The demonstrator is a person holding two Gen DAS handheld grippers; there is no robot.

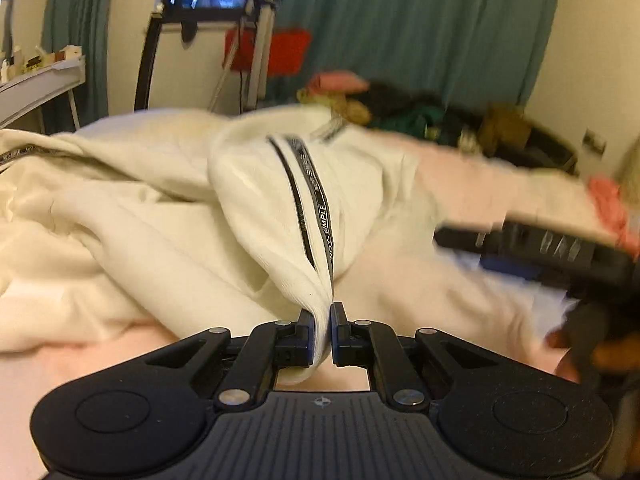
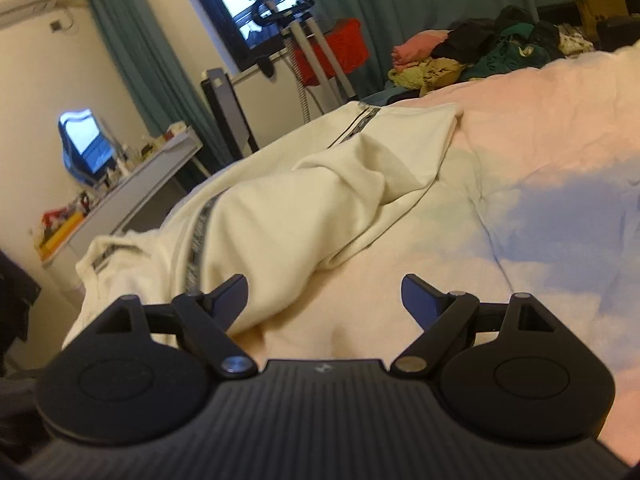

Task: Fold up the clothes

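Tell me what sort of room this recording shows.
Most likely a bedroom: a cream garment lies on a pink bedsheet, with a heap of clothes behind and teal curtains beside a window.

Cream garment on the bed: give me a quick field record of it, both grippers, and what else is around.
garment: cream garment with black lettered stripe, rumpled, unfolded
surface: pink bedsheet
left gripper: left gripper shut on a bunched edge of the garment, by the stripe
right gripper: right gripper open, nothing between the fingers, low over the sheet beside the garment
other clothes: mixed clothes pile at the far end of the bed
background: teal curtains, window
fold status: not yet folded
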